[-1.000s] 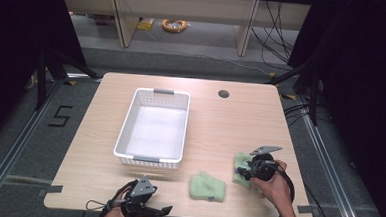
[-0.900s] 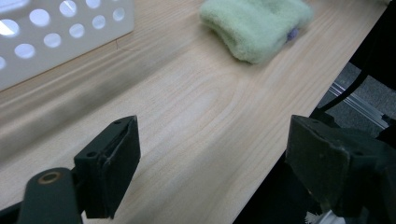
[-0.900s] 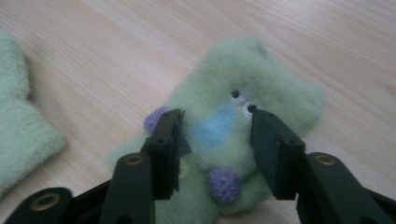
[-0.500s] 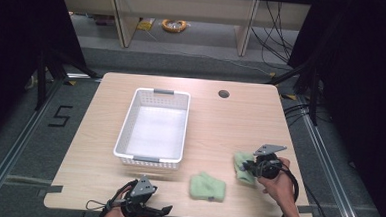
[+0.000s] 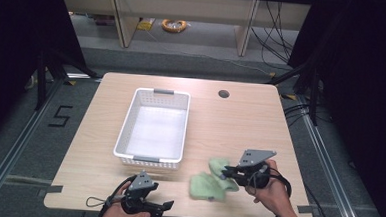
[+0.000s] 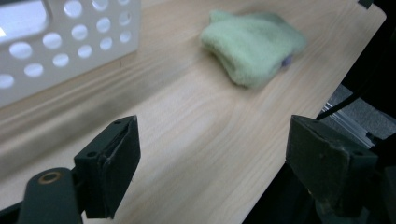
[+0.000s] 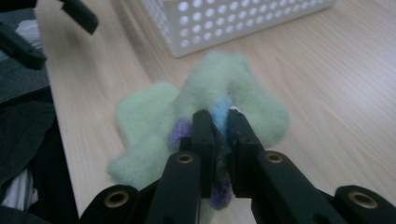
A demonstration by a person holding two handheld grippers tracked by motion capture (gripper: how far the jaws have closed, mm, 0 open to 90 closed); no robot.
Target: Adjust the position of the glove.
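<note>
Right gripper (image 7: 219, 122) clamps green sock (image 7: 233, 79) above second sock (image 5: 203, 186); left gripper (image 6: 212, 149) rests open near basket (image 5: 150, 162)

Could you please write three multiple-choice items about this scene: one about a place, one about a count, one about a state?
1. Where does the white basket stand?
A. on the floor
B. on the table, beyond the left claw
C. on a shelf

2. How many green socks are on the table?
A. two
B. four
C. none

3. What is the state of the right claw?
A. wide open over the basket
B. shut on nothing
C. shut on a green sock

Answers: 1 B, the high view shows the basket on the wooden top ahead of the left claw. 2 A, one sock lies flat and another is in the right claw. 3 C, the right gripper view shows the jaws pressed on the fabric.
</note>
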